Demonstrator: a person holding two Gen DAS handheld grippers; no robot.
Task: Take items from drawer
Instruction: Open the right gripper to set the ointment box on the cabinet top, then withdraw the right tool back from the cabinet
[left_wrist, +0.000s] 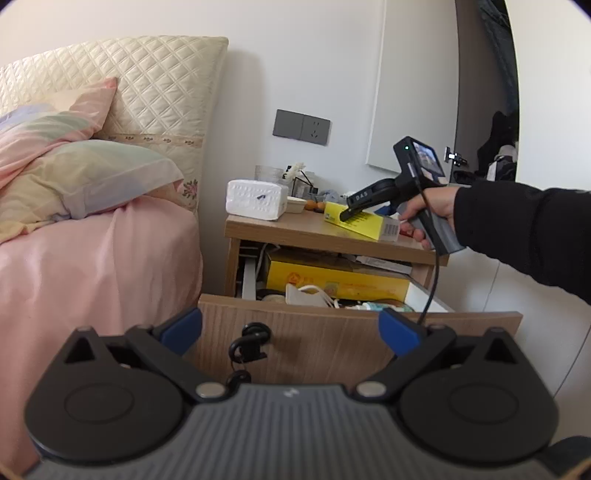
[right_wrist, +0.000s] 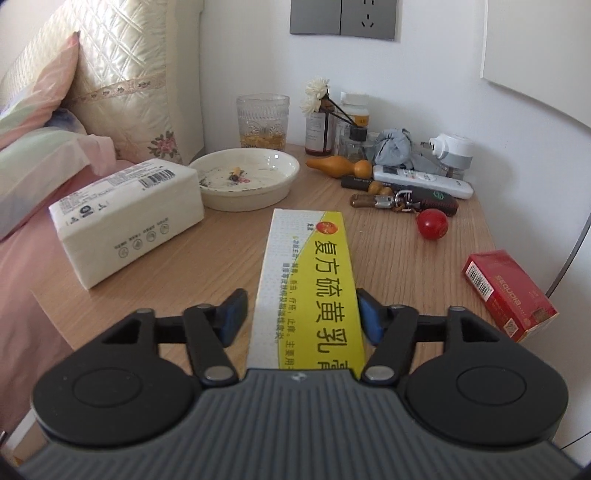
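1. The right gripper (right_wrist: 301, 314) sits over the nightstand top (right_wrist: 229, 251) with the yellow-and-white box (right_wrist: 310, 288) between its blue pads (right_wrist: 232, 314); the right pad touches the box's edge, while a thin gap shows at the left pad, so I cannot tell whether the grip is firm or just let go.
2. From the left wrist view, the same box (left_wrist: 360, 221) lies on the nightstand top (left_wrist: 295, 230) under the right gripper (left_wrist: 349, 214), held by a hand (left_wrist: 430, 210) in a black sleeve (left_wrist: 524, 229) coming in from 3 o'clock.
3. The left gripper (left_wrist: 290, 328) hangs in front of the drawer front (left_wrist: 314, 343) with its fingers spread wide and nothing between them.
4. The drawer (left_wrist: 424, 295) stands pulled out at 12 o'clock from the left gripper; inside lie a large yellow package (left_wrist: 332, 280) and a white mask (left_wrist: 306, 295), among smaller things too cluttered to name.
5. On the nightstand, seen from the right wrist: a tissue pack (right_wrist: 125, 221) at 10 o'clock from the box, a white dish (right_wrist: 249, 177) at 11 o'clock, a glass (right_wrist: 263, 122) behind it, a red ball (right_wrist: 432, 223) at 2 o'clock, and a red carton (right_wrist: 509, 295) at 3 o'clock near the edge.
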